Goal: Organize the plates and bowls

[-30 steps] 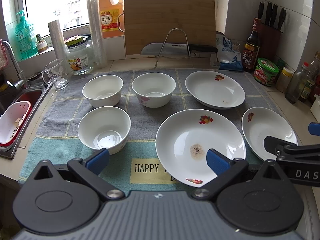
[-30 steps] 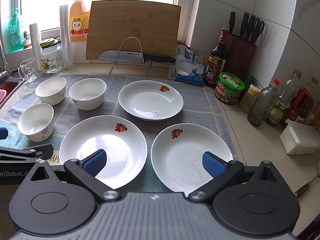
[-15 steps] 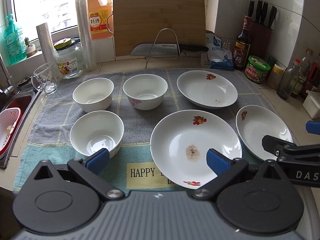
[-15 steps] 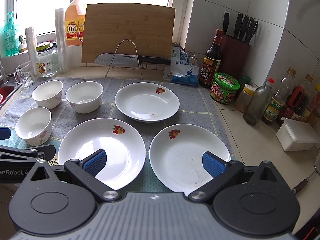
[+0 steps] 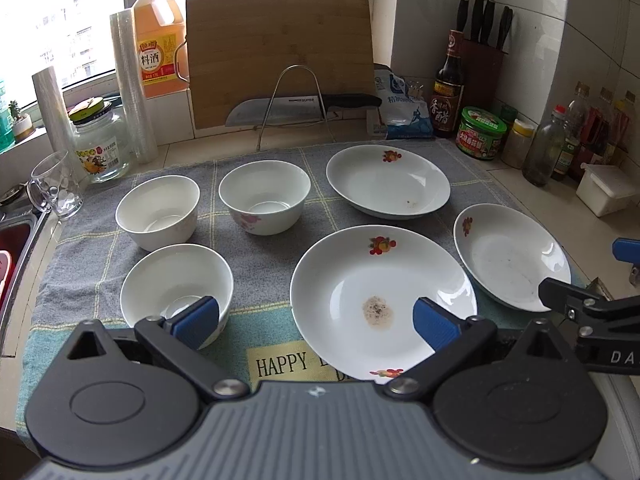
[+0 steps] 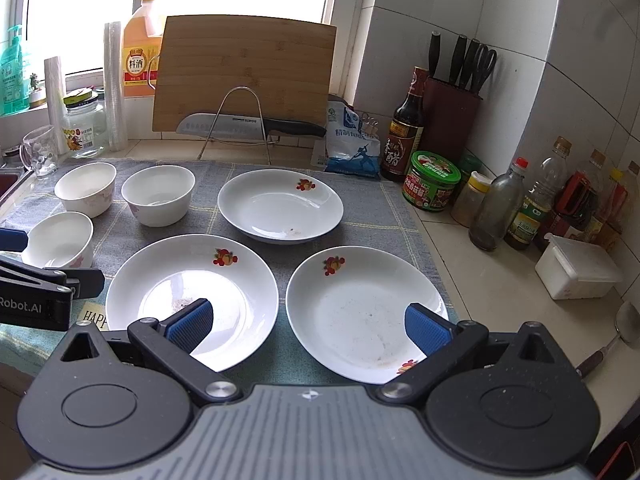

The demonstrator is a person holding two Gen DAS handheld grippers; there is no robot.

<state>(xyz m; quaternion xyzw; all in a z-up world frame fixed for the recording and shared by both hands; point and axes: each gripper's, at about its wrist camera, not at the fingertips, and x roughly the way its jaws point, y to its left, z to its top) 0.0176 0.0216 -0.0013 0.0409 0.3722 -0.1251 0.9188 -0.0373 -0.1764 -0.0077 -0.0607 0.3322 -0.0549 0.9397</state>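
Three white bowls and three white plates with fruit prints lie on a grey-green towel. The near bowl, far-left bowl and middle bowl sit left. The centre plate, back plate and right plate sit right. My left gripper is open and empty, above the towel's front edge between near bowl and centre plate. My right gripper is open and empty, between the centre plate and right plate.
A cutting board, knife on a wire rack, oil jug, jar and glass mug stand behind. Sauce bottles, a green tub, knife block and white box line the right. A sink lies left.
Both grippers have shifted slightly rightward and a little nearer the dishes. Both stay open and empty. The dishes have not moved.
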